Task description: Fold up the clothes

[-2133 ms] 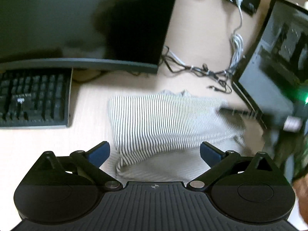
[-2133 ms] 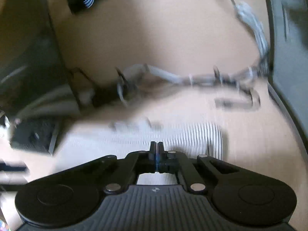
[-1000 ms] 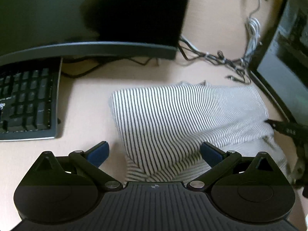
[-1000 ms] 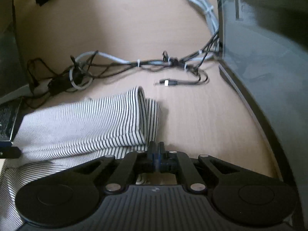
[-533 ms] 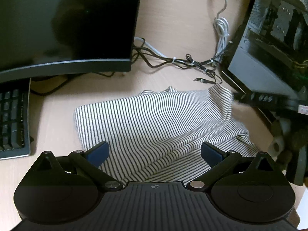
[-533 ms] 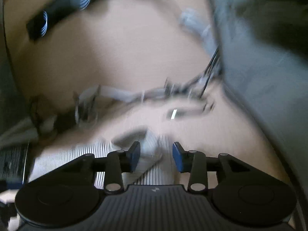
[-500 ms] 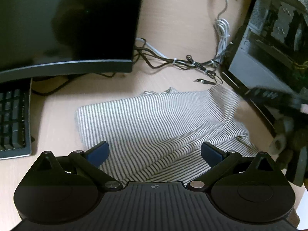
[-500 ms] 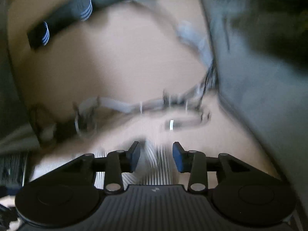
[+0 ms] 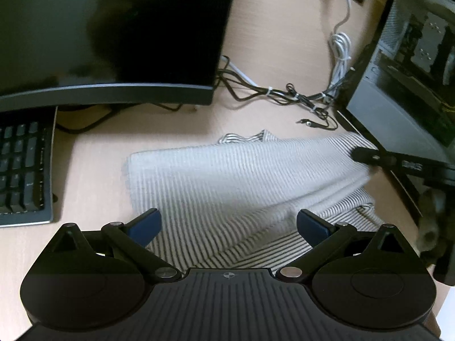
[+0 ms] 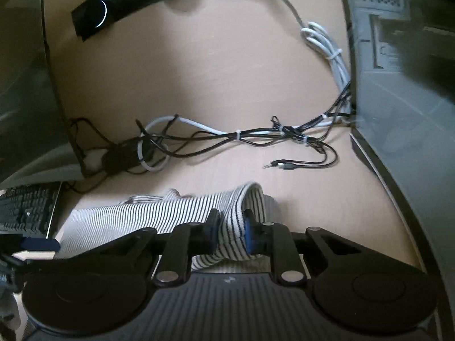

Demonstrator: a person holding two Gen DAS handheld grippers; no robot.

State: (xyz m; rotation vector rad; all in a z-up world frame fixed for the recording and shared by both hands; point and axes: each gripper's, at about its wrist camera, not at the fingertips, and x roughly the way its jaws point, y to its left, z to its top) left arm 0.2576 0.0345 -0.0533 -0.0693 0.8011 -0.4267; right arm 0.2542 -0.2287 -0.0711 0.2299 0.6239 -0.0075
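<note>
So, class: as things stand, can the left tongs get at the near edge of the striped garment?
Probably yes. The left tongs stand open right over the striped garment, with nothing between. The right tongs are closing on its far corner, well aside.

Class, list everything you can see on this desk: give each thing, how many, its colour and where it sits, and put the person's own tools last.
Shirt: one, white with dark stripes, partly folded on the middle of the desk.
Monitor: one, black, behind the shirt to the left.
Keyboard: one, black, left edge, in front of the monitor.
Cables: a tied bundle, black and white, behind the shirt.
Power strip: one, black, far back of the desk.
Computer case: one, grey, along the right side.
Desk: one, light wood, under everything.
Left tongs: one, black with blue pads, open over the shirt's near edge.
Right tongs: one, black with blue pads, closing on the shirt's right end fold.
</note>
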